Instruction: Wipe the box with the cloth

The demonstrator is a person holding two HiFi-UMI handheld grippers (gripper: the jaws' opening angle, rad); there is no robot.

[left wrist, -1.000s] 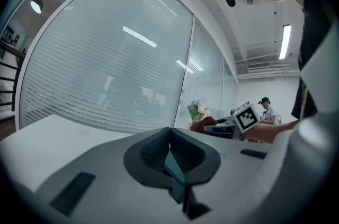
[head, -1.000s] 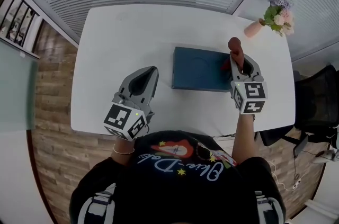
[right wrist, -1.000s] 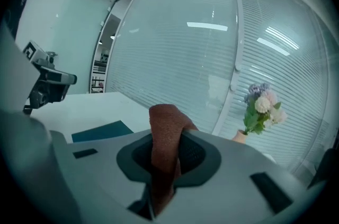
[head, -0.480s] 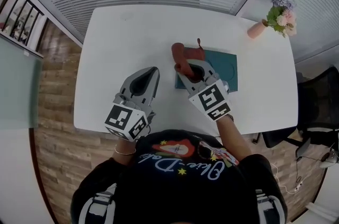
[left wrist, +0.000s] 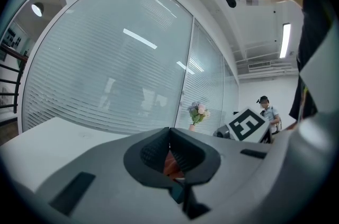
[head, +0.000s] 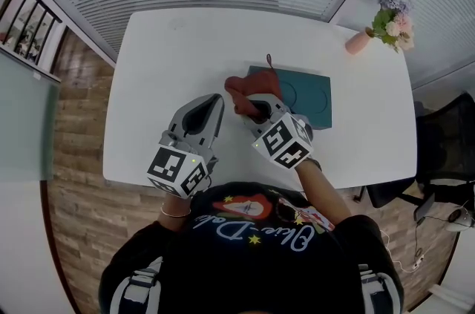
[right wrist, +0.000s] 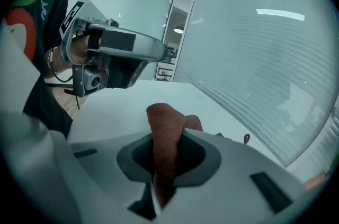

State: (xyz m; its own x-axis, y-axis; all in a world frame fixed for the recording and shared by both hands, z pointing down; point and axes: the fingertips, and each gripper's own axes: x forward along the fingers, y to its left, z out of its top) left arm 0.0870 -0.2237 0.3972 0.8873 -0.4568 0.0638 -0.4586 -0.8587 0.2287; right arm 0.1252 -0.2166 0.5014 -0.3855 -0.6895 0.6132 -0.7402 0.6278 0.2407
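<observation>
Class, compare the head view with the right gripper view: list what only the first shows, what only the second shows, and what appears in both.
Head view only: the top of the blue box, with the cloth overlapping its left end. Right gripper view only: a close look at the right gripper, jaws shut on the cloth, and the hand holding the left gripper. Both: the rust-red cloth, the left gripper and the white table.

Table [head: 167,45] far-L open; box [head: 310,93] mid, vase [head: 356,42] far-R corner.
</observation>
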